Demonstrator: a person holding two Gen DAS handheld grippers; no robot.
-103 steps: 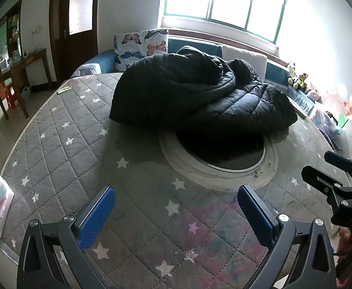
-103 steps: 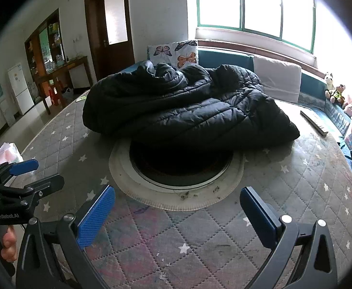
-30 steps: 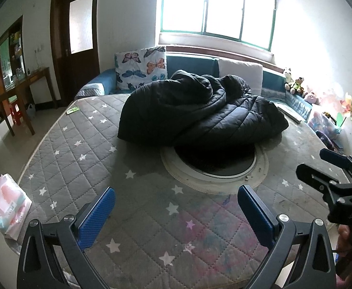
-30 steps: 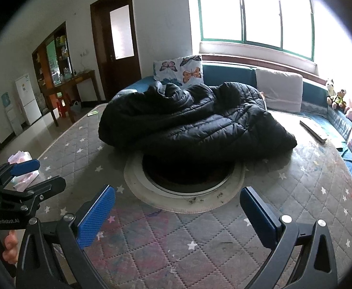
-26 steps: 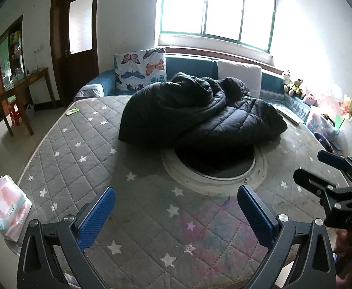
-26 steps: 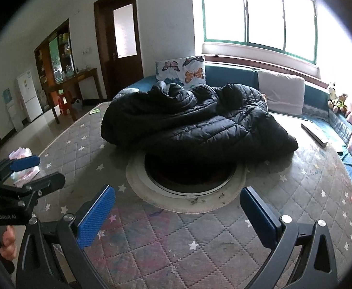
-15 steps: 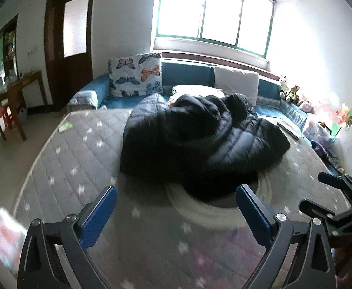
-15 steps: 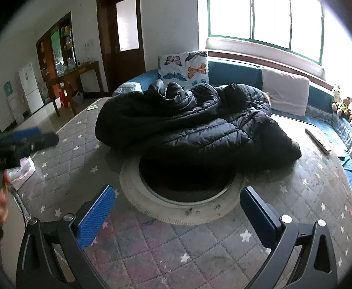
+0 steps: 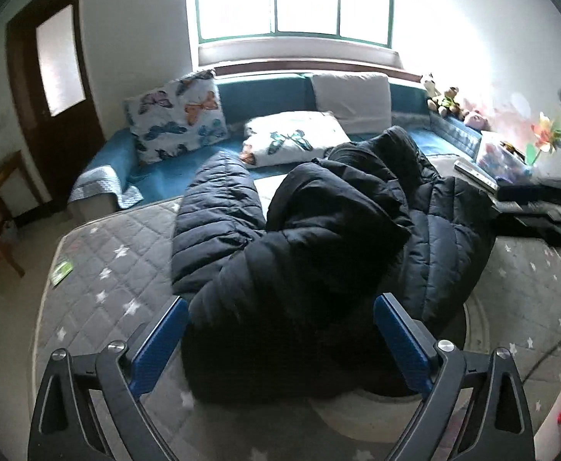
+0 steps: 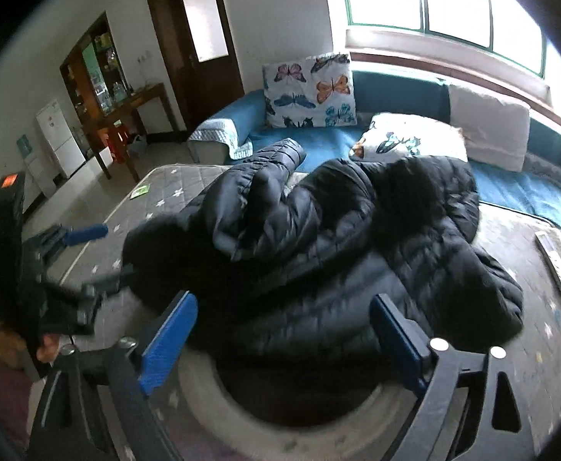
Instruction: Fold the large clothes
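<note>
A large black quilted puffer jacket [image 9: 318, 238] lies crumpled in a heap on a grey star-patterned mattress [image 9: 103, 280]; it also shows in the right wrist view [image 10: 338, 246]. My left gripper [image 9: 280, 330] is open, its blue pads just above the jacket's near edge. My right gripper [image 10: 284, 334] is open and empty over the jacket's near side. The left gripper [image 10: 88, 257] also shows at the left of the right wrist view, beside the jacket's left edge.
A white ring with a dark round opening [image 10: 219, 392] sits in the mattress under the jacket's near edge. A blue sofa with butterfly pillows [image 9: 176, 123] stands behind. A remote [image 10: 556, 265] lies at the right. A green card [image 9: 62, 271] lies at the left.
Both grippers have moved forward and up toward the jacket, which now fills the middle of both views. Both stay open.
</note>
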